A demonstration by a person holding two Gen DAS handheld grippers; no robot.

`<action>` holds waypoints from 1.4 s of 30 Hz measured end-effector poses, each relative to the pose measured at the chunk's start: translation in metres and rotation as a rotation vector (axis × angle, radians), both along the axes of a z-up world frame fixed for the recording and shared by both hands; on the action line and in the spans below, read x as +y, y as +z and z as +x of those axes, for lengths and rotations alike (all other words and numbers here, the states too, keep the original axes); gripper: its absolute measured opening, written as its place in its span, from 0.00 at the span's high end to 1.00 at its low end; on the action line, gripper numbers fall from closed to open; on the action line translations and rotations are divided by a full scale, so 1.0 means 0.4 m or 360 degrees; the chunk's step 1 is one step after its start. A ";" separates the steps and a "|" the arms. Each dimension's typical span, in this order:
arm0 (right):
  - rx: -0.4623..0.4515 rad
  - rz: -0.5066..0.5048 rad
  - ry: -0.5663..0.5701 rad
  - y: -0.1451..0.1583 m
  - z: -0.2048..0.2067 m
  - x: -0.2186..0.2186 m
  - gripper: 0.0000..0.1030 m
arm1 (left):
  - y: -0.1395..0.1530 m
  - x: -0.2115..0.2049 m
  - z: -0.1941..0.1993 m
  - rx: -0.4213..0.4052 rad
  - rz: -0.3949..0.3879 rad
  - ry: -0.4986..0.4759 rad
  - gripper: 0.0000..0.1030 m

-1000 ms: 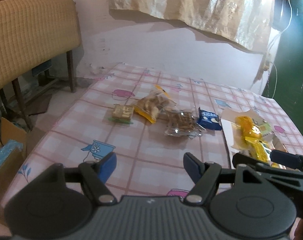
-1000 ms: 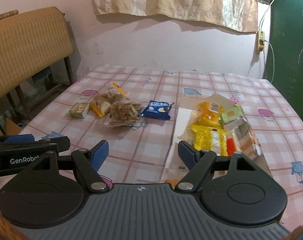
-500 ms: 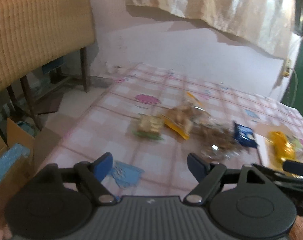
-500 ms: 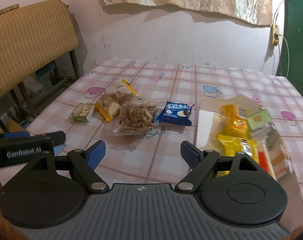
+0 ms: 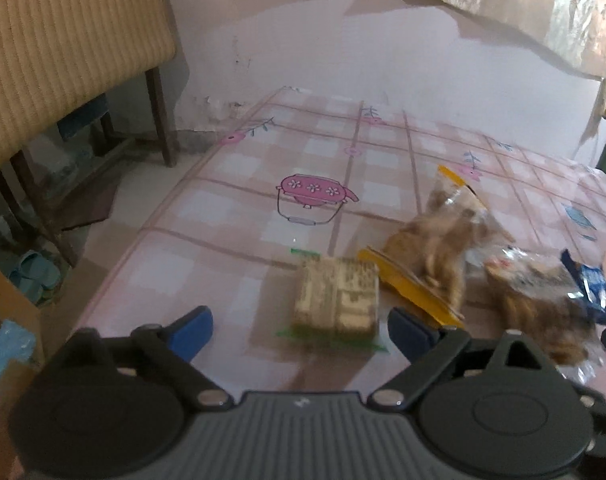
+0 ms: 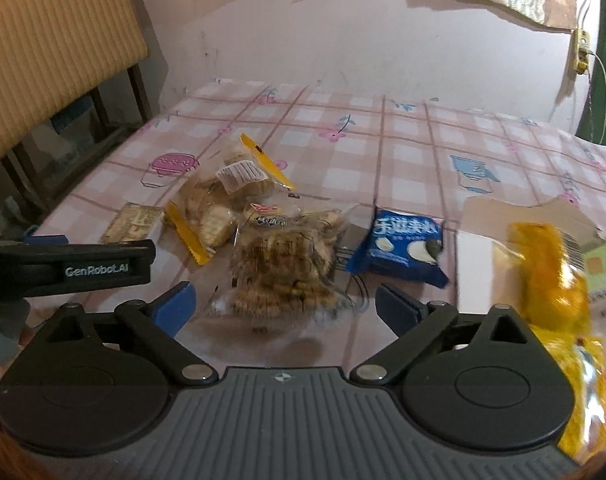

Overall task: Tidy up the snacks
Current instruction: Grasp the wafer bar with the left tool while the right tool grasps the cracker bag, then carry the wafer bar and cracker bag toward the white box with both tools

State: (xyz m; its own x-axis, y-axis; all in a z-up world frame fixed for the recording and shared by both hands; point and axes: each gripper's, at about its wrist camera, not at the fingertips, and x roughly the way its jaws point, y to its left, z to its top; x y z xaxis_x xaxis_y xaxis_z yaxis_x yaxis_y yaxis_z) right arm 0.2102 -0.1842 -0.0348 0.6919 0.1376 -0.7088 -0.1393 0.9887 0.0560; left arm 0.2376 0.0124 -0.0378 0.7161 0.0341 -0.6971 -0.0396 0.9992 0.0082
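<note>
Nearest in the left wrist view, the left tongs are spreading wider, their blue fingertips clear of everything. A small tan cracker pack with green-edged wrap lies flat on the counter between and just ahead of them, untouched by either fingertip. At about two o'clock from it sits a yellow-edged biscuit bag, its corner just beside the cracker pack. Farther toward three o'clock lies a clear bag of brown snacks, blurred, with a blue cookie packet at its far side.

In the right wrist view the right tongs stand released and wide, nothing pressed between their fingertips. The clear bag of brown snacks lies between and just beyond them, at twelve o'clock, apart from both tips. The blue cookie packet lies at one o'clock, close by the clear bag's right side. At eleven o'clock the yellow-edged biscuit bag overlaps the clear bag's far corner, and the tan cracker pack lies past it at ten o'clock. At three o'clock a cardboard box holds an orange wrapped snack and other yellow packets, blurred. The other gripper's black arm crosses the left edge at nine o'clock.

Farthest off, the pink checked counter runs to a pale wall, with a woven-backed bench at ten o'clock.
</note>
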 end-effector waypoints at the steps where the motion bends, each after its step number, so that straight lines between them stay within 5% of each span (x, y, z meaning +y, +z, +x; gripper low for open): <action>1: 0.0009 -0.0006 0.0005 -0.008 0.013 0.006 0.00 | -0.003 -0.003 0.005 -0.0017 0.0023 -0.0004 0.14; 6: 0.0041 -0.0047 0.0002 -0.042 0.073 0.026 0.03 | 0.004 -0.019 0.004 -0.0095 0.0062 -0.0062 0.59; 7: 0.0061 -0.0024 -0.0005 -0.048 0.082 0.026 0.04 | 0.006 -0.021 -0.001 -0.0100 0.0071 -0.0068 0.59; 9: 0.0026 -0.0018 -0.0044 -0.050 0.086 0.027 0.31 | 0.006 -0.019 -0.009 -0.0109 0.0071 -0.0076 0.59; 12: 0.0011 -0.0004 -0.0035 -0.045 0.072 0.021 0.43 | 0.010 -0.015 -0.020 -0.0098 0.0055 -0.0054 0.60; 42: -0.0139 0.0068 -0.0068 0.146 -0.441 -0.134 0.46 | 0.189 -0.113 -0.523 -0.0236 -0.0003 -0.0126 0.60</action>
